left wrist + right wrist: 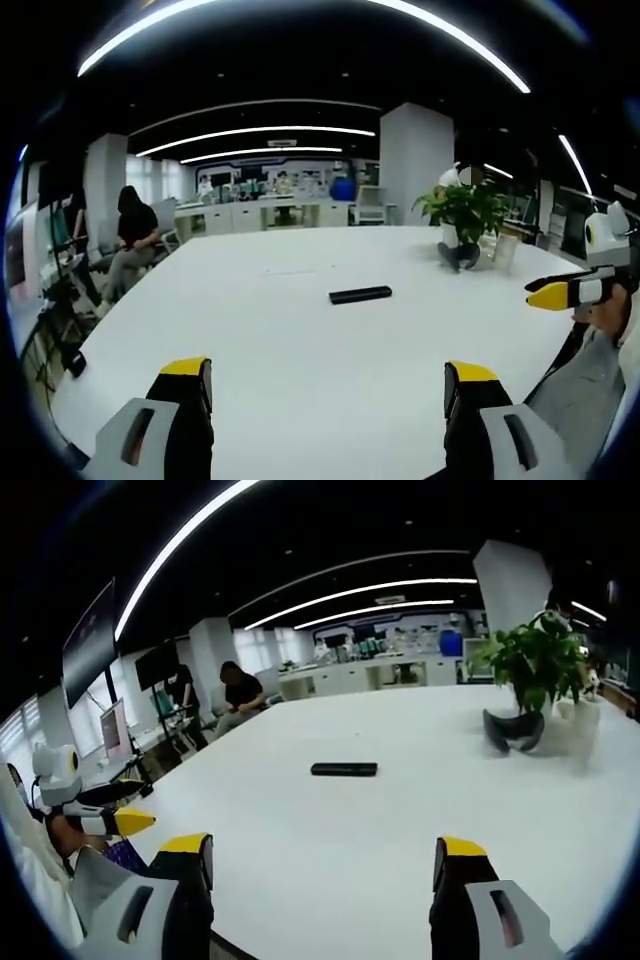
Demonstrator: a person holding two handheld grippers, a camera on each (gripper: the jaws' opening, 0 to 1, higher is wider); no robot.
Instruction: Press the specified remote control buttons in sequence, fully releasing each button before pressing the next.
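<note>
One slim stiff remote [360, 295] ahead of both wide-open tongs [328, 385] [325, 865] — probably light, slippery; better pinned by long edges.

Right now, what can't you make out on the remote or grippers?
- Remote control: buttons and markings too small in both views.
- Left gripper: jaw bases cut off by the left gripper view's bottom edge.
- Right gripper in the left gripper view: edge distortion blurs its jaw gap.

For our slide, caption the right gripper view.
Open right gripper faces a black remote control on the white table.
</note>
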